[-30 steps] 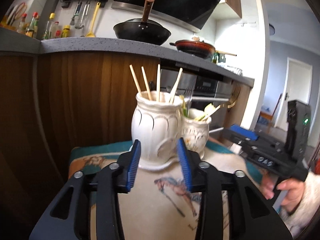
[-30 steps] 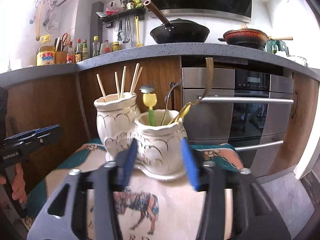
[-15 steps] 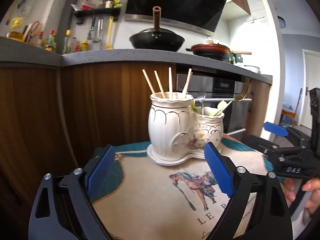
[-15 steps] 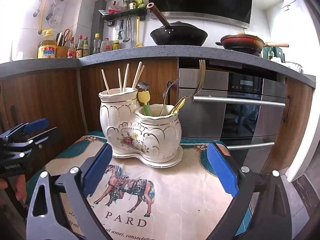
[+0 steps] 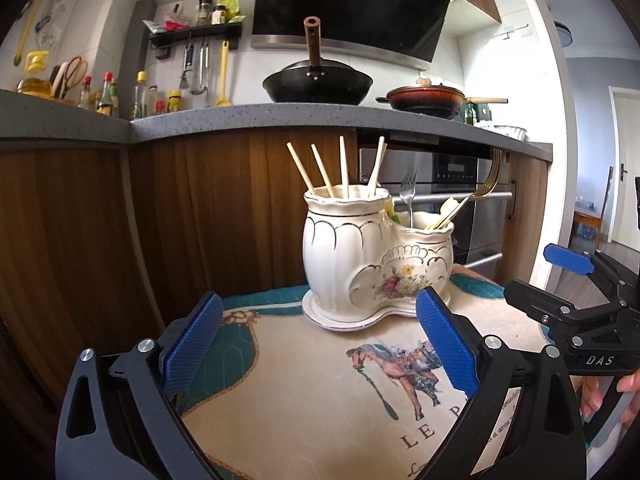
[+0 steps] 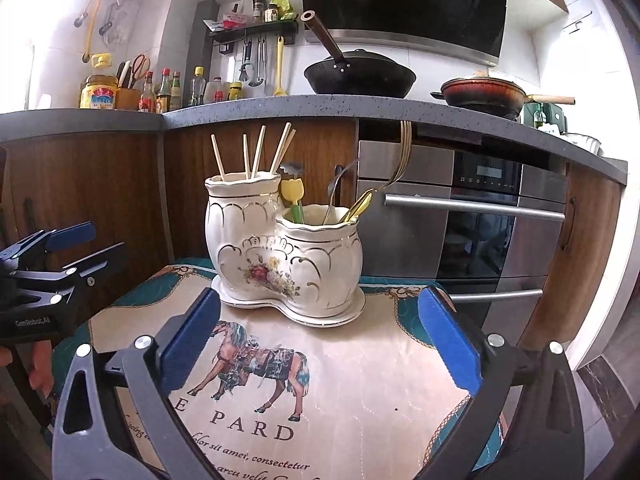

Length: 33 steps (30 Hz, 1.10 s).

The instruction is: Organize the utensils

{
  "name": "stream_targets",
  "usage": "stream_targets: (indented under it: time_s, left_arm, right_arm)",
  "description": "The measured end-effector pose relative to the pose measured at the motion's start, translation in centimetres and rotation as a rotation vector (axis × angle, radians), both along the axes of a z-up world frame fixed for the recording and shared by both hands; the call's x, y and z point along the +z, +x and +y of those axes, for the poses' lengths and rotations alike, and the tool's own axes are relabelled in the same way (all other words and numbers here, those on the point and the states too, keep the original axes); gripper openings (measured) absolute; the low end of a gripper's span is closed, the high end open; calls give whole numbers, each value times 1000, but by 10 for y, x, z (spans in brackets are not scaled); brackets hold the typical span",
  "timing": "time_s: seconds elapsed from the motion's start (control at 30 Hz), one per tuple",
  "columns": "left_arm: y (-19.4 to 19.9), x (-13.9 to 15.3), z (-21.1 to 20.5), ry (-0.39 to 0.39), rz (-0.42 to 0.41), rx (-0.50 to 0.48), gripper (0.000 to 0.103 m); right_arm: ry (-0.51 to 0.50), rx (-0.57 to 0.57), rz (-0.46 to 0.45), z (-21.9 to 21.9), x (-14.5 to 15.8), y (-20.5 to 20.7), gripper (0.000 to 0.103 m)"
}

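**Two pots filled, nothing left out**

Both grippers, left and right, gape wide and empty, jaws having just opened. The holder sits mid-cloth, far of them: chopsticks left pot, forks and spoons right. Task looks essentially finished.

Small table — horse-print cloth, ceramic utensil holder on it
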<state>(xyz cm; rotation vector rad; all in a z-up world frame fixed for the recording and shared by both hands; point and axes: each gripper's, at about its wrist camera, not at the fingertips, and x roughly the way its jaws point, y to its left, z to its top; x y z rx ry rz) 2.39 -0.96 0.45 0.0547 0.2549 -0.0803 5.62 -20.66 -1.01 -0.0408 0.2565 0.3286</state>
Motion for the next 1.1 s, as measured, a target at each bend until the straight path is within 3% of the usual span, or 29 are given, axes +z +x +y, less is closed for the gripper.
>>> stream_targets:
  time_s: [1.1]
  left_arm:
    - [-7,0,-5,14,-43,-16,97]
  right_arm:
    - [8,0,-18,-2,1,-4,98]
